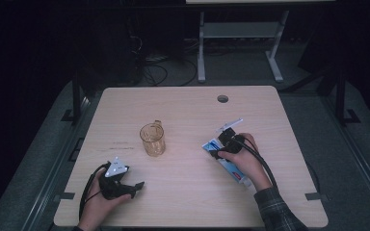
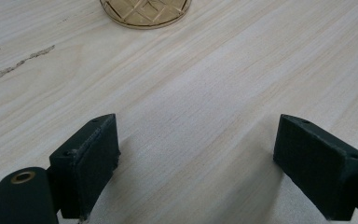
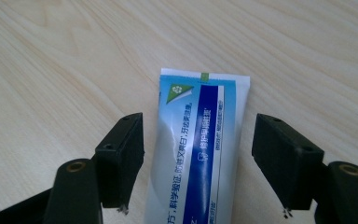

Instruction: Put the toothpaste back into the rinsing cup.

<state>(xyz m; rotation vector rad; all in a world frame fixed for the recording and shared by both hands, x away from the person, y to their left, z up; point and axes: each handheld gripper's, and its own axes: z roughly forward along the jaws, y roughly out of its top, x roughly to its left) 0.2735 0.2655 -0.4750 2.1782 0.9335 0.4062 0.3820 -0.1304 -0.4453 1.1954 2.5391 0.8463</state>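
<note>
Straddling a blue-white toothpaste tube (image 3: 198, 149) with Chinese lettering, right tool (image 3: 198, 163) wide open, left tool (image 2: 196, 168) wide too

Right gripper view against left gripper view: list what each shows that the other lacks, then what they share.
Right gripper view: a blue and white toothpaste tube lies flat, its crimped end pointing away, between the right gripper's open jaws; gaps show on both sides, so the pads do not press it.
Left gripper view: the base of an amber patterned glass cup at the top edge, well ahead of the left gripper, whose open jaws hold nothing.
Both: the light wooden table and two black jaws standing wide.
</note>
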